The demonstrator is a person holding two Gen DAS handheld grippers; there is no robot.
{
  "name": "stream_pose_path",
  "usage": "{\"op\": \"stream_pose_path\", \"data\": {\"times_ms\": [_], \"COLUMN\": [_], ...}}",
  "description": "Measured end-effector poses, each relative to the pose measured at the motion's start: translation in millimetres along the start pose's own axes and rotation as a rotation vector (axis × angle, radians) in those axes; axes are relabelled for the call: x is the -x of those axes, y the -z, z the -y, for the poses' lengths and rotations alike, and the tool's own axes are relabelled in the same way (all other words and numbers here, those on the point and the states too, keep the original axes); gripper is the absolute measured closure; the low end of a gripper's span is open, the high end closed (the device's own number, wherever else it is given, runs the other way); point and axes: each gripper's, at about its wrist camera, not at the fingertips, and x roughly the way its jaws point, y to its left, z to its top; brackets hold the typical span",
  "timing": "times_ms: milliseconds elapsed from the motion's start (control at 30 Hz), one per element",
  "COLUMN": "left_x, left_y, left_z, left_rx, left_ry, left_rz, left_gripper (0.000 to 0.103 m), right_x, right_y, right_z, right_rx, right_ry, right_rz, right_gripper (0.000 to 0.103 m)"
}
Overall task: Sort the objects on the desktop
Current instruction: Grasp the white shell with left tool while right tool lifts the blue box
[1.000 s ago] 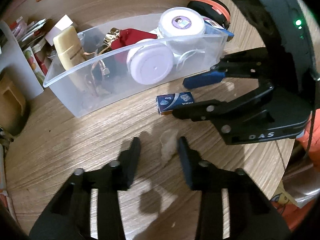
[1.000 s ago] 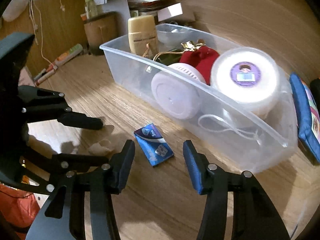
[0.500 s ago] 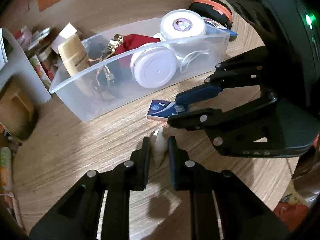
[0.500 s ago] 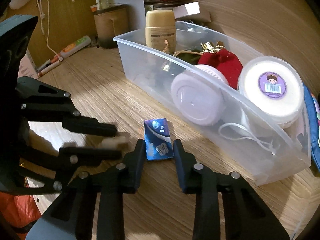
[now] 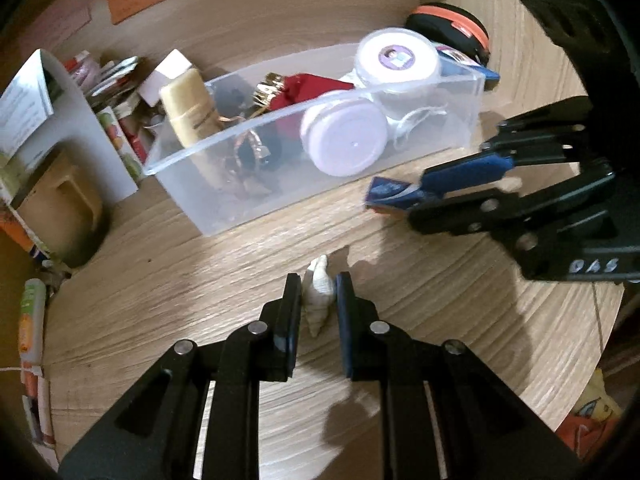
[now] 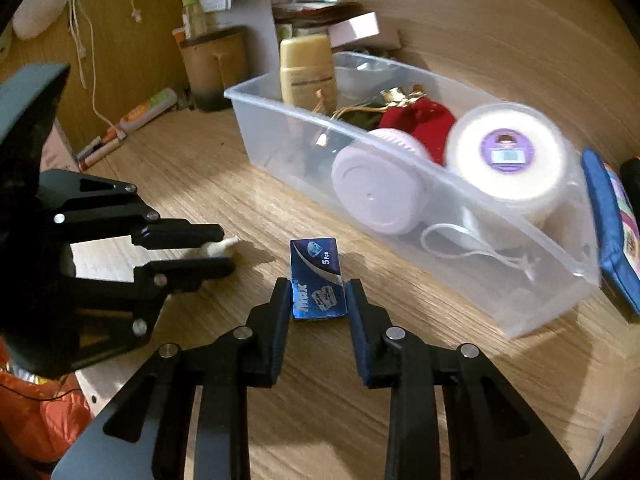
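Observation:
My left gripper [image 5: 318, 286] is shut on a small white seashell [image 5: 319, 296] and holds it above the wooden table [image 5: 180, 292]. It also shows in the right wrist view [image 6: 224, 250], with the shell [image 6: 218, 247] between its fingers. My right gripper [image 6: 318, 290] is shut on a small blue blade box [image 6: 318, 278] and holds it off the table. The box also shows in the left wrist view [image 5: 390, 196]. A clear plastic bin [image 6: 424, 200] beyond both grippers holds two white round jars, a red pouch, a beige bottle and cord.
A blue pouch [image 6: 612, 232] lies to the right of the bin, and a black and orange case [image 5: 452, 28] behind it. A brown cup [image 6: 214, 66], papers and tubes crowd the far left. The table's round edge [image 5: 600, 344] runs to the right.
Both grippers closed from open, the left on the shell and the right on the blue box. Both have lifted off the table.

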Motion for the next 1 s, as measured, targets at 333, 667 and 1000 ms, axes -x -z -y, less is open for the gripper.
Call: {"op": "stream_pose_path", "data": {"times_ms": [333,667,1000], "left_x": [25,51,55], "left_y": [-8,-33,-66], "left_z": [-12,-47,-75], "left_rx": [0.044,0.132,0.189], "left_ry": [-0.067,-0.094,-0.06], "left_rz": [0.072,0.147,0.203], "left_gripper": [0.087,0.087,0.087], "right_x": [35,62,81], "right_y": [-6,-20,-46], "right_z": [9,14,30], "right_rx": [-0.04,-0.067,-0.077], "right_ry": [0.014,0.036,0.043], "right_rz": [0.069,0.147,0.231], "right_gripper": [0.078,0.078,0.078]}}
